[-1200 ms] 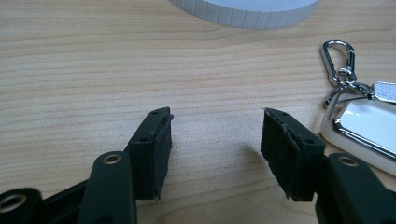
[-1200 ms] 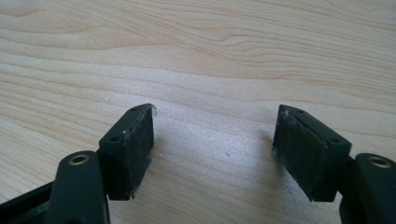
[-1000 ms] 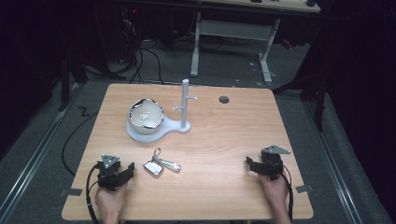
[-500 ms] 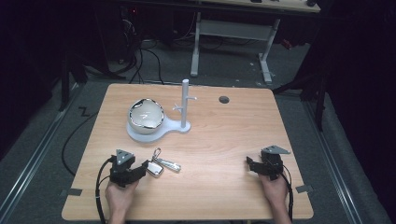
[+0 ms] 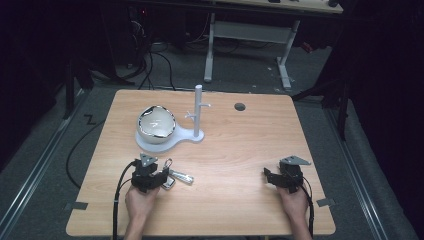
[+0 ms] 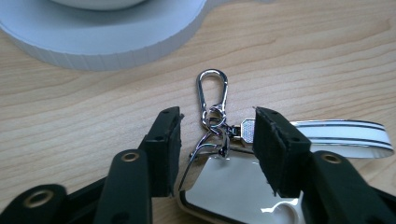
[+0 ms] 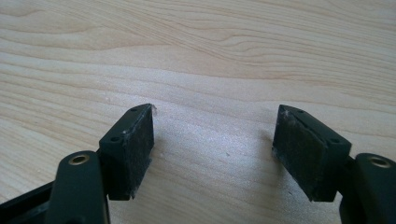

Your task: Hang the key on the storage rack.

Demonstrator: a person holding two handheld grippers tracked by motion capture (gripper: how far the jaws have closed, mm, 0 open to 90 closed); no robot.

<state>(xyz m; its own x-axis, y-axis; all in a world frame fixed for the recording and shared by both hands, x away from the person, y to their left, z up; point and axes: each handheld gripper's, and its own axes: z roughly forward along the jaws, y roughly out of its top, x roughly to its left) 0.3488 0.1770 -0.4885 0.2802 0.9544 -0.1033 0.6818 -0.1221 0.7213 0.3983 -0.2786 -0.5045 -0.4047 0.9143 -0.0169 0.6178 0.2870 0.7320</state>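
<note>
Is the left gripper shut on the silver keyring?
No: the left gripper is open, its black fingers either side of the silver keyring, apart from it.

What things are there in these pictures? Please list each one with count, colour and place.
Table: one, light wood, under everything.
Stand: one, white, a post with small pegs on a flat base, back middle-left of the table.
Bowl: one, shiny silver, on the stand's base, left of the post.
Keyring: one, silver, with a clasp, a shiny flat fob and a striped tag, front left, between the left gripper's jaws.
Hole: one, dark, round, in the table at the back.
Desk frame: one, grey, on the floor behind the table.
Left gripper: black, open around the keyring.
Right gripper: black, open, over bare wood, front right.
</note>
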